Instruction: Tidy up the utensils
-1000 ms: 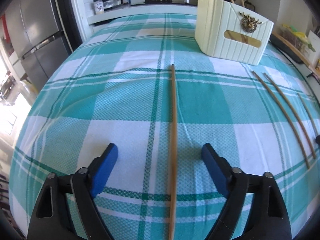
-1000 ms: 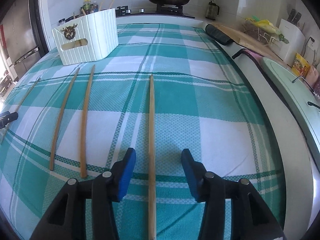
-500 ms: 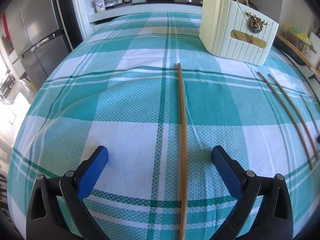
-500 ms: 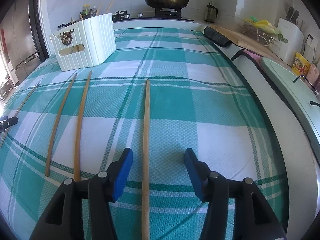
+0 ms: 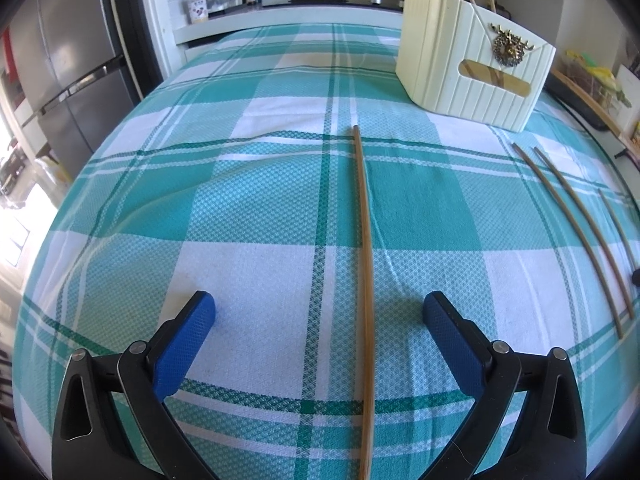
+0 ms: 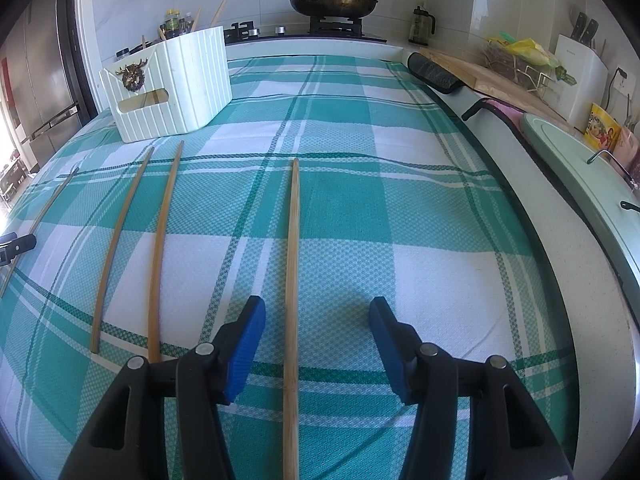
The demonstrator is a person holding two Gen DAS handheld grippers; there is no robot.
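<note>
A long bamboo chopstick [image 5: 365, 280] lies flat on the teal plaid tablecloth [image 5: 248, 200], running between the wide-apart blue pads of my left gripper [image 5: 319, 302], which is open and not touching it. Another chopstick [image 6: 293, 280] lies between the pads of my right gripper [image 6: 317, 305], also open with a gap on both sides. Two more chopsticks [image 6: 120, 248] [image 6: 162, 248] rest side by side to the left of the right gripper. A cream ribbed bin [image 5: 472, 72] [image 6: 172, 84] with a deer emblem stands at the far side, with several chopsticks sticking out of it.
A frying pan [image 6: 334, 0] sits on the stove behind the table. A dark roll [image 6: 434, 74], a wooden board [image 6: 492, 76] and a pale green lid [image 6: 592, 176] line the right counter. A grey fridge [image 5: 68, 80] stands to the left.
My left gripper's jaws have spread wider around the chopstick. The right gripper's jaws have widened a little. Both chopsticks still lie on the cloth.
</note>
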